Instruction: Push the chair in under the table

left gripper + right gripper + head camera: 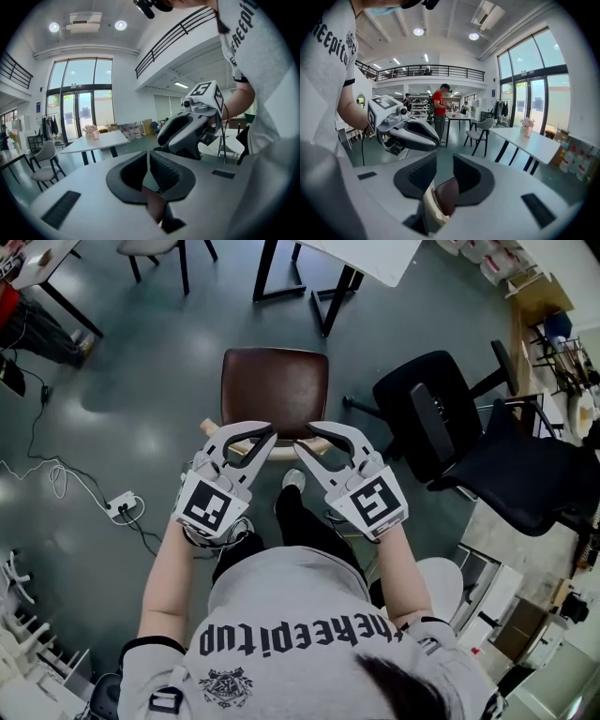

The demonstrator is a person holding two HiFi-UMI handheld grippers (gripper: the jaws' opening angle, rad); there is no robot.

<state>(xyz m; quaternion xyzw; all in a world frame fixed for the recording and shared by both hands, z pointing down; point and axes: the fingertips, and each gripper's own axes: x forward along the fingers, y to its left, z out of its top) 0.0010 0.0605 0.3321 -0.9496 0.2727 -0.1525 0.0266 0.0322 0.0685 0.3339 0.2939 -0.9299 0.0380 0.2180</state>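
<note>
A chair with a brown seat (pixel 275 390) stands on the grey floor, its pale backrest (pixel 281 450) toward me. The white table (pixel 361 254) on black legs is beyond it at the top of the head view. Both grippers hover just above the backrest, tips pointing toward each other. My left gripper (pixel 269 434) is shut with nothing between its jaws (pixel 148 157). The jaws of my right gripper (pixel 313 432) stand apart (pixel 444 161); through the gap I see the brown seat (pixel 447 194) and the backrest edge (pixel 431 206) below, not gripped.
A black office chair (pixel 441 418) and a second dark chair (pixel 525 474) stand close on the right. A power strip with cables (pixel 122 507) lies on the floor at left. A grey chair (pixel 155 249) stands at the far left. My own legs are right behind the chair.
</note>
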